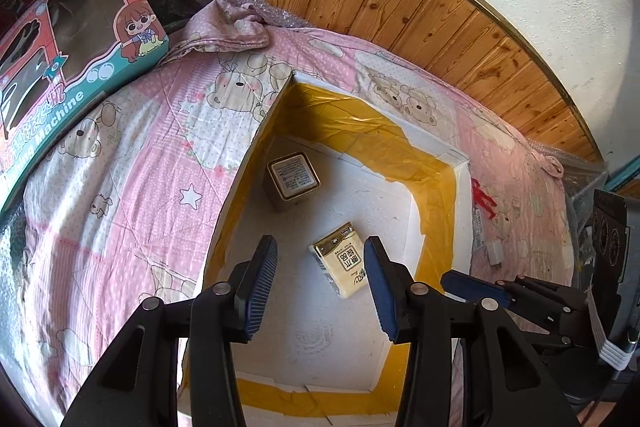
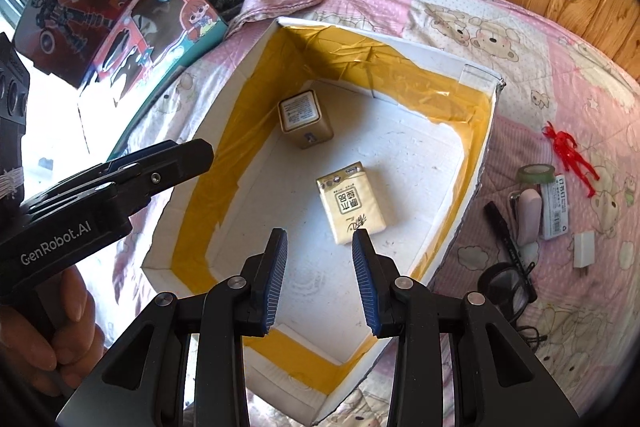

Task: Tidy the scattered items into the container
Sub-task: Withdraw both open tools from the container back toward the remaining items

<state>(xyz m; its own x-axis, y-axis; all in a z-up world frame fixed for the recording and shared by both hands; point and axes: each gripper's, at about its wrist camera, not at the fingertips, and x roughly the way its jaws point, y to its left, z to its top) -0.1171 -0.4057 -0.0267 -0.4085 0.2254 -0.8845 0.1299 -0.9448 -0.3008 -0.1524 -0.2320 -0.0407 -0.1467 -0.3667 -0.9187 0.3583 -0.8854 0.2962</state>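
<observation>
My left hand-held gripper (image 1: 322, 281) and right hand-held gripper (image 2: 320, 279) hang open and empty above the container (image 2: 478, 115). At three o'clock on the bed: rigid black marker (image 2: 506, 231), take mid-barrel; light, stiff red figure (image 2: 570, 155).

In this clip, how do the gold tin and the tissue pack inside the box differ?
The gold tin is a blocky cube with a white printed label on top; the tissue pack is a flat, cream, soft packet lying on its broad face. The tin sits near the far corner, the pack near the middle. Both rest apart on the white foam box floor, ungripped.
</observation>
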